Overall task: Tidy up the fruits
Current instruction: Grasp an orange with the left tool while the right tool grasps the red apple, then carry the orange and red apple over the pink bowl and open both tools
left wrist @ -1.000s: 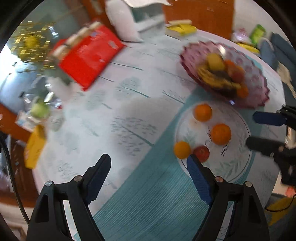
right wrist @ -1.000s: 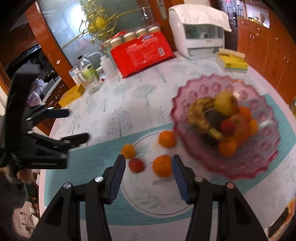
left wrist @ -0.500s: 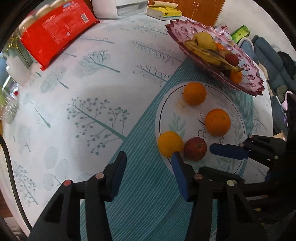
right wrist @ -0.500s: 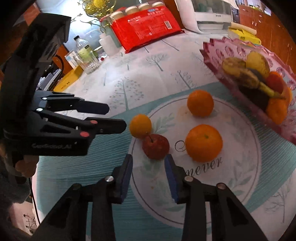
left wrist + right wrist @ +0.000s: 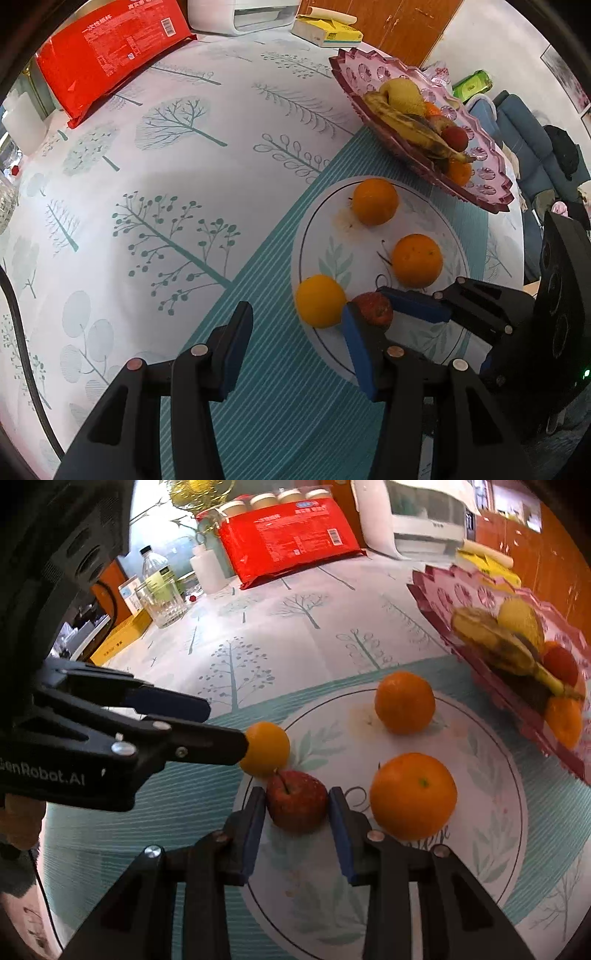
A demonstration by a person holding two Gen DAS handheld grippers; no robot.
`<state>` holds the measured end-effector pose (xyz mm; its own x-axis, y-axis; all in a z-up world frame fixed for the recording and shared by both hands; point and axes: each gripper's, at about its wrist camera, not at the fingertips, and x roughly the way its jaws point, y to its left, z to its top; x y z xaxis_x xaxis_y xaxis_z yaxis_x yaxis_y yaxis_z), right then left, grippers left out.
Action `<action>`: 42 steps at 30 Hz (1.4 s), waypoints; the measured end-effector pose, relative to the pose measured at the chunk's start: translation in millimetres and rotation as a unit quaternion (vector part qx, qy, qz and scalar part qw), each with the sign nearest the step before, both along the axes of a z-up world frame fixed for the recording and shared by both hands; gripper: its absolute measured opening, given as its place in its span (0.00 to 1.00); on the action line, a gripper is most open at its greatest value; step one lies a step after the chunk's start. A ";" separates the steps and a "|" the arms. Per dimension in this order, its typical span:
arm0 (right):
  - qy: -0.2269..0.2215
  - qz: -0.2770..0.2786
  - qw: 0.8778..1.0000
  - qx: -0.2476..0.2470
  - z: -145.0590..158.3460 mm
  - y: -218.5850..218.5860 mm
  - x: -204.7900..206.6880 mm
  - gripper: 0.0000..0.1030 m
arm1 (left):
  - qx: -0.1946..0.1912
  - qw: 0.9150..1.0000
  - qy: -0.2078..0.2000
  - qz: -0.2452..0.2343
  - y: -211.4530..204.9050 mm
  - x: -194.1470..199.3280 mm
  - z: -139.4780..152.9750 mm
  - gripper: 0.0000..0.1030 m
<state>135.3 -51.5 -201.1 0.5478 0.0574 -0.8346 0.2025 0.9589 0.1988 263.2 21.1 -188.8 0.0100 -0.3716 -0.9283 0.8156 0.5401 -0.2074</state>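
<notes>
Right tool clamped on the red apple, left tool empty beside the small orange: a crowded spot to lift from

Left wrist: my left tool (image 5: 295, 334) stands partly open over the teal striped surface (image 5: 280, 406) with nothing between its pads; its right pad sits just beside the small orange (image 5: 320, 301) at the plate's rim (image 5: 295, 254), so I could nudge that fruit off the plate, and the right tool (image 5: 402, 306) crosses close in front, so the two could knock together
Right wrist: my right tool (image 5: 297, 812) is closed narrow on the small red apple (image 5: 297, 800), both pads pressing its sides; the apple sits on the plate (image 5: 491, 760) touching the small orange (image 5: 264, 747) with a bigger orange (image 5: 413, 795) just beside, so a skewed lift may roll either, and a round apple may slip on its way to the pink fruit bowl (image 5: 461, 590)
</notes>
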 end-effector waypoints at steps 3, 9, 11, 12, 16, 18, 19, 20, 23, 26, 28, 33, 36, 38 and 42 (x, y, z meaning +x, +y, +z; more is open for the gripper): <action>0.003 -0.001 1.000 -0.002 1.3 -2.6 -6.5 0.34 | -0.004 1.000 0.003 0.001 -4.8 -4.3 -0.5 0.48; 0.004 -0.008 1.000 0.004 5.3 -10.4 -19.0 0.34 | 0.006 1.000 0.009 0.011 -18.3 -11.6 -15.6 0.35; 0.002 -0.013 1.000 0.006 6.3 -12.3 -21.8 0.34 | 0.012 1.000 0.007 0.016 -21.1 -13.5 -20.5 0.33; 0.002 -0.014 1.000 0.006 6.7 -13.1 -22.8 0.34 | 0.015 1.000 0.005 0.018 -22.6 -14.6 -22.2 0.31; 0.002 -0.018 1.000 0.009 6.3 -15.1 -26.0 0.34 | 0.009 0.999 -0.008 0.030 -26.8 -19.5 -25.8 0.30; 0.001 -0.019 1.000 0.011 6.5 -15.5 -28.2 0.34 | 0.006 0.999 -0.012 0.043 -28.7 -21.3 -26.7 0.30; -0.001 -0.019 1.000 0.011 7.6 -15.3 -29.5 0.34 | 0.004 0.999 -0.013 0.049 -29.2 -21.6 -26.8 0.30; -0.004 -0.019 1.000 0.011 8.8 -15.0 -31.1 0.34 | 0.002 0.998 -0.014 0.056 -29.1 -22.6 -26.9 0.30; -0.010 -0.019 1.000 0.009 13.7 -15.4 -35.1 0.34 | 0.003 0.998 -0.014 0.069 -26.1 -25.7 -25.9 0.29; -0.018 -0.018 1.000 0.010 20.8 -16.6 -41.4 0.34 | 0.004 0.996 -0.010 0.084 -20.8 -30.7 -20.9 0.29; -0.025 -0.017 0.999 0.011 27.2 -17.5 -46.4 0.34 | -0.001 0.996 -0.009 0.091 -14.6 -34.8 -14.7 0.29; -0.039 -0.015 0.999 0.012 43.6 -21.4 -57.2 0.34 | -0.013 0.993 -0.027 0.110 -4.1 -51.9 12.3 0.29; -0.050 -0.011 0.999 0.013 54.9 -24.7 -62.8 0.34 | -0.024 0.992 -0.038 0.117 -3.4 -60.3 31.3 0.29; -0.059 -0.008 0.998 0.015 62.3 -28.6 -66.1 0.34 | -0.027 0.991 -0.051 0.121 -4.6 -66.5 45.4 0.29; -0.074 -0.001 0.997 0.018 76.1 -38.2 -71.4 0.34 | -0.038 0.988 -0.061 0.133 -14.7 -75.2 69.7 0.29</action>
<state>63.9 -89.7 -125.0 0.6648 0.0857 -0.7421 0.1695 0.9502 0.2616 188.0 6.5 -119.2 0.2278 -0.4093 -0.8835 0.6678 0.7260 -0.1641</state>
